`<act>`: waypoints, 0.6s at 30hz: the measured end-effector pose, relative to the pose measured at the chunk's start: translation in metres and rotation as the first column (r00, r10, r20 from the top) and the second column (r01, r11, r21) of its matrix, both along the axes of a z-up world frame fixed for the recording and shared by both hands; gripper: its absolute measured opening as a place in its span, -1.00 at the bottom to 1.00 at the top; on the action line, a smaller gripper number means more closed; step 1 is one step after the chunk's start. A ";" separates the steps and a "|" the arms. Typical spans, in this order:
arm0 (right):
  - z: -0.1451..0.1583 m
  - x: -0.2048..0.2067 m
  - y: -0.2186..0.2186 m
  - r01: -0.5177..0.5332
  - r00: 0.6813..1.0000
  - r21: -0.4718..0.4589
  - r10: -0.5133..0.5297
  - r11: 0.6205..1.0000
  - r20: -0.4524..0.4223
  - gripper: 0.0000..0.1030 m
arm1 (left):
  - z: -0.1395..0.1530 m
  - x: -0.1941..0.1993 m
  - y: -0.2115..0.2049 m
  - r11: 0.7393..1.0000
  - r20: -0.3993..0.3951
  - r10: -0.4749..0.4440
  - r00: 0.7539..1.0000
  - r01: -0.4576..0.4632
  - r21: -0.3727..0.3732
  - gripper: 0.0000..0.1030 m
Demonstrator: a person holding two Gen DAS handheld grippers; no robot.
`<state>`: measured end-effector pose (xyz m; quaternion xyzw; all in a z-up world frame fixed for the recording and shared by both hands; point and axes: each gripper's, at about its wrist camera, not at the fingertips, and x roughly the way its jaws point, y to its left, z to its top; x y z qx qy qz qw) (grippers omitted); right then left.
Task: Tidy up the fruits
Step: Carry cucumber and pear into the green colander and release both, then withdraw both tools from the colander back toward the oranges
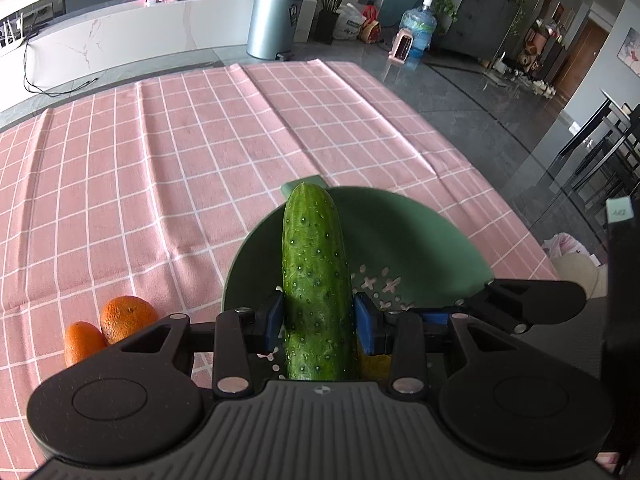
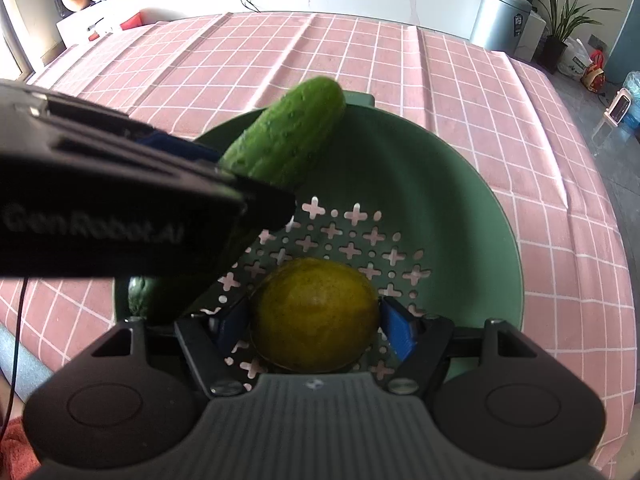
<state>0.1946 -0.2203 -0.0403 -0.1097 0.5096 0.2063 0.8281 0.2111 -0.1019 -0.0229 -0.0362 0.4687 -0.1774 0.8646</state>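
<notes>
My left gripper (image 1: 319, 316) is shut on a green cucumber (image 1: 316, 280) and holds it over the green perforated colander (image 1: 420, 240). In the right wrist view the cucumber (image 2: 288, 136) slants across the colander (image 2: 460, 216), held by the black left gripper body at the left. My right gripper (image 2: 316, 320) has its blue pads around a yellow-green round citrus fruit (image 2: 316, 312) that sits on the colander's bottom. Two oranges (image 1: 128, 316) lie on the cloth left of the colander.
A pink checked tablecloth (image 1: 160, 160) covers the table. The table's far and right edges drop to a grey floor. A grey bin (image 1: 274, 20) and white counter stand beyond. A dark green item (image 2: 140, 296) shows under the left gripper at the colander's left rim.
</notes>
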 end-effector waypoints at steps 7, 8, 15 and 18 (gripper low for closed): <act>-0.001 0.003 -0.002 0.005 1.000 -0.005 -0.005 1.000 -0.007 0.32 | -0.004 0.004 -0.001 1.000 -0.029 -0.002 1.000 0.002 0.011 -0.17; 0.000 0.003 -0.002 0.006 1.000 -0.008 -0.006 1.000 -0.008 0.32 | -0.005 0.006 -0.002 1.000 -0.030 -0.007 1.000 0.008 0.015 -0.16; 0.006 -0.003 0.004 0.021 0.999 -0.108 -0.016 0.994 0.047 0.55 | -0.004 0.004 0.001 1.000 -0.024 0.004 1.000 -0.003 0.013 0.09; 0.012 -0.012 0.005 0.030 0.996 -0.135 -0.018 0.990 0.083 0.63 | 0.009 -0.004 0.004 1.000 0.009 -0.009 1.000 0.009 0.005 0.12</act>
